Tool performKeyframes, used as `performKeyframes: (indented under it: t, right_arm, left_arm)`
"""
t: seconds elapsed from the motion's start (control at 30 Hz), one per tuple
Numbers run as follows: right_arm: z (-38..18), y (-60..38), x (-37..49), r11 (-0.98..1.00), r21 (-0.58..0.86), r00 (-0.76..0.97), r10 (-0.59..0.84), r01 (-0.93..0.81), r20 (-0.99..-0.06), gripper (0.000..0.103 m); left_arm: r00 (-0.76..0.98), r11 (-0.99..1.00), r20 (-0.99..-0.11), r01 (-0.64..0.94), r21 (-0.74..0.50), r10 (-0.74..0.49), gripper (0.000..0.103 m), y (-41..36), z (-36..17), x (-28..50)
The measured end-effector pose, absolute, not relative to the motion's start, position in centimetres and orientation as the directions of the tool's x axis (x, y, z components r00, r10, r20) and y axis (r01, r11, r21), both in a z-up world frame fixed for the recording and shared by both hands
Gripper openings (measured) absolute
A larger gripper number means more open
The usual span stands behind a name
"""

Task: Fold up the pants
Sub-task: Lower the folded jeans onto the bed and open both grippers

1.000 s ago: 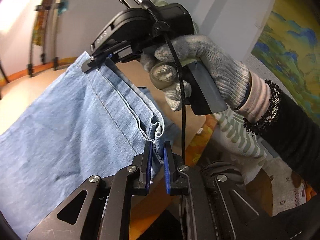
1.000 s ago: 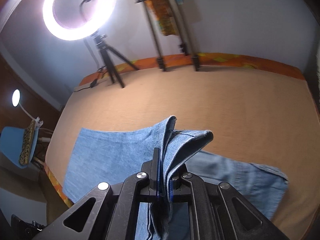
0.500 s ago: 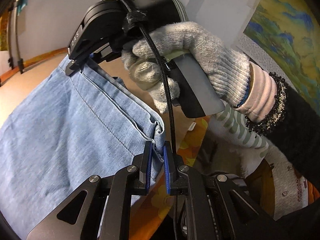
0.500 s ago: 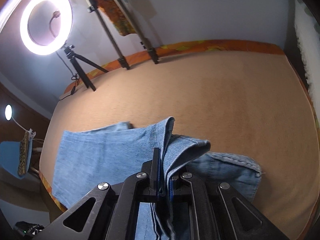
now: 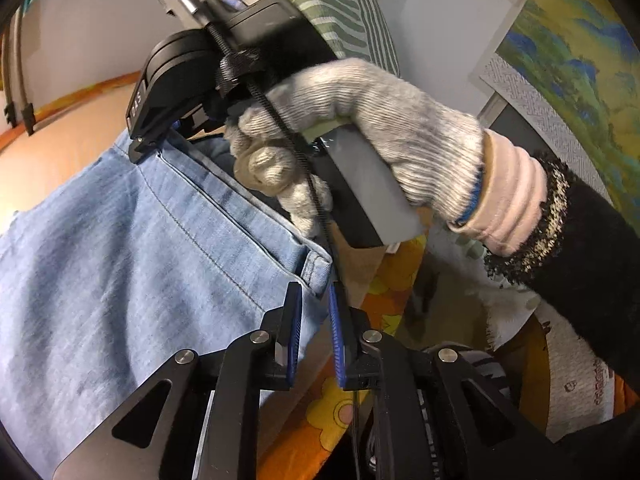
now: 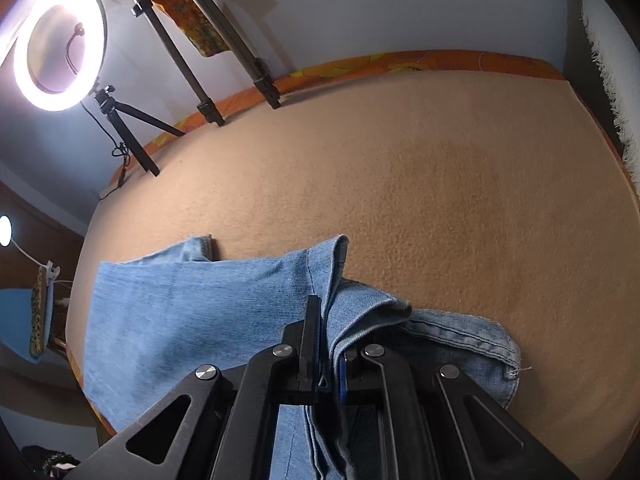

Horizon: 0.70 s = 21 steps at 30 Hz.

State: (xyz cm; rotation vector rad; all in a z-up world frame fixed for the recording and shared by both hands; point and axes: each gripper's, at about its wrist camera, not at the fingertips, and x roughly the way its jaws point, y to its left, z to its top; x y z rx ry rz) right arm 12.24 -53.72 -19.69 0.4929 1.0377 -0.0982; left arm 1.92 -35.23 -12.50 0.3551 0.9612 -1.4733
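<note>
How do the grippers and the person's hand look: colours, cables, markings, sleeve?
Both grippers, left gripper and right gripper, are black with blue pads. A black cable crosses the grey knit glove. Sleeve: black, over a pink cuff.

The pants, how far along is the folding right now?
Partly done. The pants already lie doubled on the tan surface, with the waistband end underneath. In hand: the right hand-held gripper and the left hand-held gripper each pinch a corner of the lifted edge. Left: carry that edge across, lay it flat and release.
</note>
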Motion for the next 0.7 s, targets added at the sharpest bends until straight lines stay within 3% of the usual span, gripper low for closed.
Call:
performKeyframes:
  t: [0.17,0.2,0.37,0.7]
  right_arm:
    - [-19.4,-53.5,12.1,0.899,0.302,0.510,0.106,0.318,-0.853,0.010]
    - [-19.2,-53.4,12.1,0.904,0.285,0.507,0.091,0.320,-0.857,0.018]
    - [-17.0,-53.1,11.3,0.915,0.214,0.528,0.001,0.342,-0.849,0.039]
    - [-10.6,-48.3,10.0,0.933,0.259,0.661,0.030,0.250,-0.750,0.041]
  left_arm:
    - [-0.152,0.151,-0.724,0.930,-0.334,-0.673,0.020,-33.7,-11.5,1.7]
    - [-0.138,0.157,-0.721,0.932,-0.326,-0.679,0.020,-33.2,-11.1,1.7]
    - [-0.043,0.236,-0.700,0.925,-0.297,-0.713,0.021,-28.5,-9.4,3.3]
    - [0.236,0.536,-0.675,0.798,-0.276,-0.699,0.021,-14.9,-8.0,8.8]
